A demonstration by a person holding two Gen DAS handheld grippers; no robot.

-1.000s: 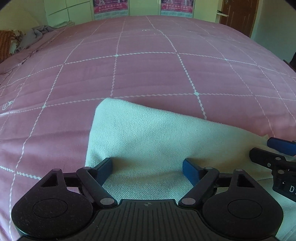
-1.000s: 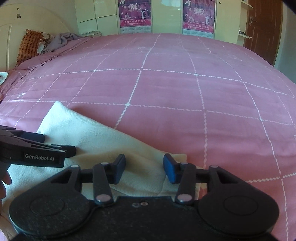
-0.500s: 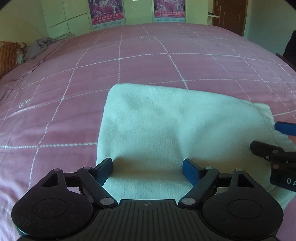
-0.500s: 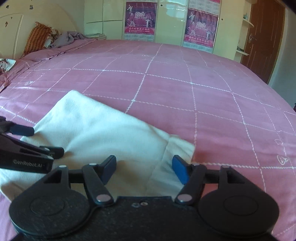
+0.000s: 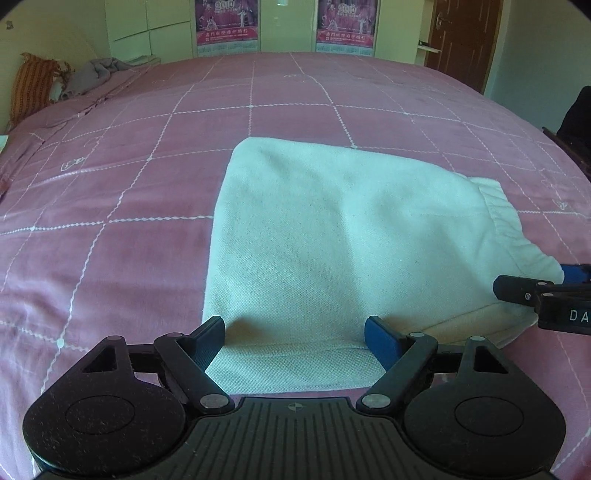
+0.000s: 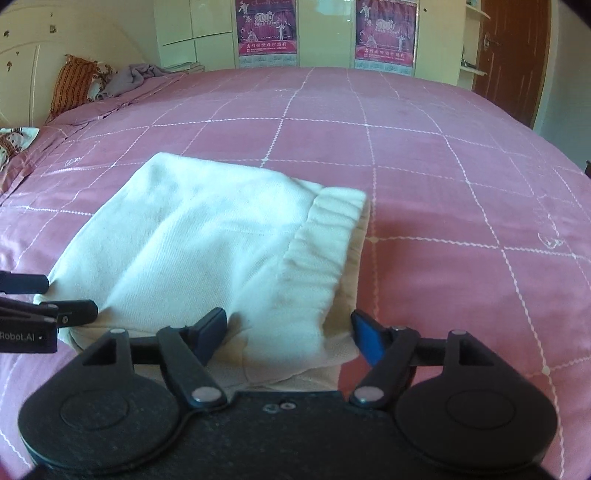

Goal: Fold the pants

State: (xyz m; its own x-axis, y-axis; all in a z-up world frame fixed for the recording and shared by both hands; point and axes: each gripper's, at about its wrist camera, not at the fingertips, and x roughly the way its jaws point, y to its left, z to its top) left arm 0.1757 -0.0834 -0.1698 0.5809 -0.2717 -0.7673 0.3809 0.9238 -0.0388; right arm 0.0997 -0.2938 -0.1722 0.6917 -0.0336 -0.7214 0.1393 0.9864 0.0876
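Observation:
The white pants (image 5: 332, 236) lie folded into a compact rectangle on the pink bed; they also show in the right wrist view (image 6: 207, 251), with the ribbed waistband (image 6: 325, 240) at the right side. My left gripper (image 5: 294, 334) is open above the near edge of the pants, holding nothing. My right gripper (image 6: 289, 328) is open over the near waistband corner, holding nothing. Each gripper's tips show in the other's view, the right (image 5: 532, 288) and the left (image 6: 48, 299).
The pink quilted bedspread (image 5: 147, 184) spreads all around the pants. An orange pillow (image 6: 74, 85) and a grey crumpled cloth (image 6: 133, 74) lie at the far left. Cabinets with posters (image 6: 266, 33) and a brown door (image 6: 513, 55) stand behind the bed.
Both grippers have drawn back and risen from the pants, so more of the folded pants shows. The right gripper's jaws have opened wider. The pants lie still.

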